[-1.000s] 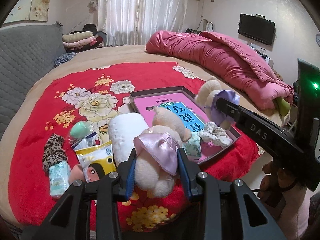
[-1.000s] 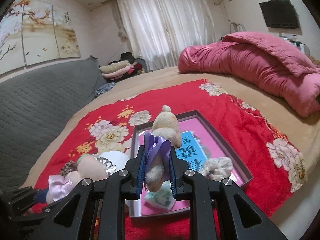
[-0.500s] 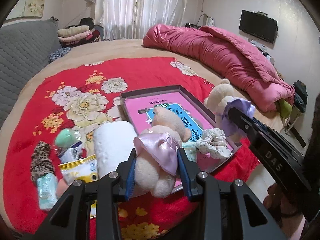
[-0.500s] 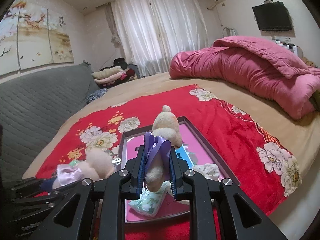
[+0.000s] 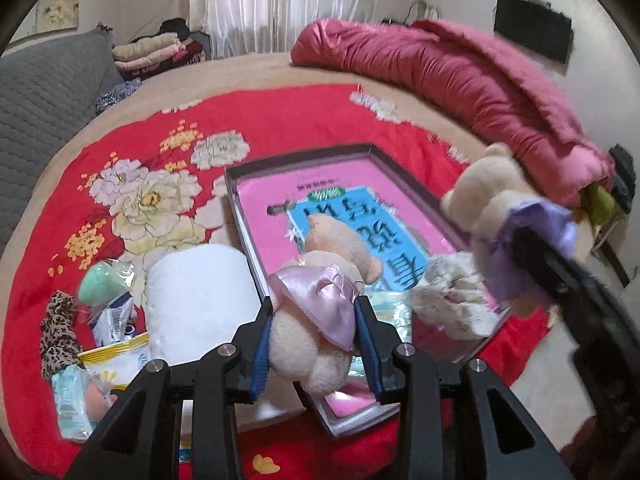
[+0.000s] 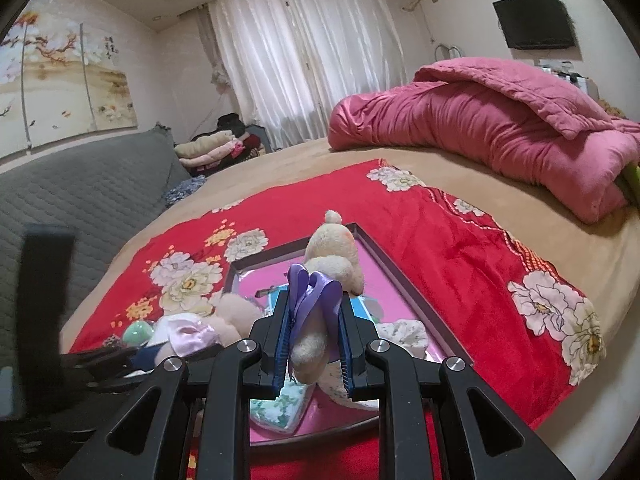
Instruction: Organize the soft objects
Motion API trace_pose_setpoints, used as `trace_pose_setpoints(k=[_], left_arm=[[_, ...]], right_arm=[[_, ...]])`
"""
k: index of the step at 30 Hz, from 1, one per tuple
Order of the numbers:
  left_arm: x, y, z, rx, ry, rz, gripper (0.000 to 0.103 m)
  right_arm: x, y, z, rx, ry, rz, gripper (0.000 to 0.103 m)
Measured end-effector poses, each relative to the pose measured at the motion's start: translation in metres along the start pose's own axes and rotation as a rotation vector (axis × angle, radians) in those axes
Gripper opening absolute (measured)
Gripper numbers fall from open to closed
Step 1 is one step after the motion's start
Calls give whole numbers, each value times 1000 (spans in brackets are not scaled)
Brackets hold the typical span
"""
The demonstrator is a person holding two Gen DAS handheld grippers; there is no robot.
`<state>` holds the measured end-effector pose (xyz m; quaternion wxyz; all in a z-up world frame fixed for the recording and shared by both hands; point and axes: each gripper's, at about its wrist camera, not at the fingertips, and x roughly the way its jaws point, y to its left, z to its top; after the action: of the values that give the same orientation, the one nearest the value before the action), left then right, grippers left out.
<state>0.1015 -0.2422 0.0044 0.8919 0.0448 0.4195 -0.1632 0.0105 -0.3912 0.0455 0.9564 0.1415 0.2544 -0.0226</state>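
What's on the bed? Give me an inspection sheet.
Surface: red floral blanket over a tan bed.
Job's things: pink-bow bear, purple-bow bear, scrunchie; tray with pink book.
Clutter: white roll, snack packets, leopard cloth, tissue pack.
Grippers: left gripper shut on pink-bow bear; right gripper shut on purple-bow bear; both over the tray.
Cables: nothing seen.
Surroundings: pink quilt, grey headboard, curtains, TV.
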Motion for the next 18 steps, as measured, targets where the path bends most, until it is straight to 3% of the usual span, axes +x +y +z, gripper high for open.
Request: trace_pose_setpoints(k=[7, 18], left_arm=[[33, -10, -4, 43, 80, 64, 39], [43, -23, -11, 42, 105, -30, 39]], right_arm=[[4, -11, 0, 14, 6, -18, 22], [9, -18, -2, 23, 18, -23, 22]])
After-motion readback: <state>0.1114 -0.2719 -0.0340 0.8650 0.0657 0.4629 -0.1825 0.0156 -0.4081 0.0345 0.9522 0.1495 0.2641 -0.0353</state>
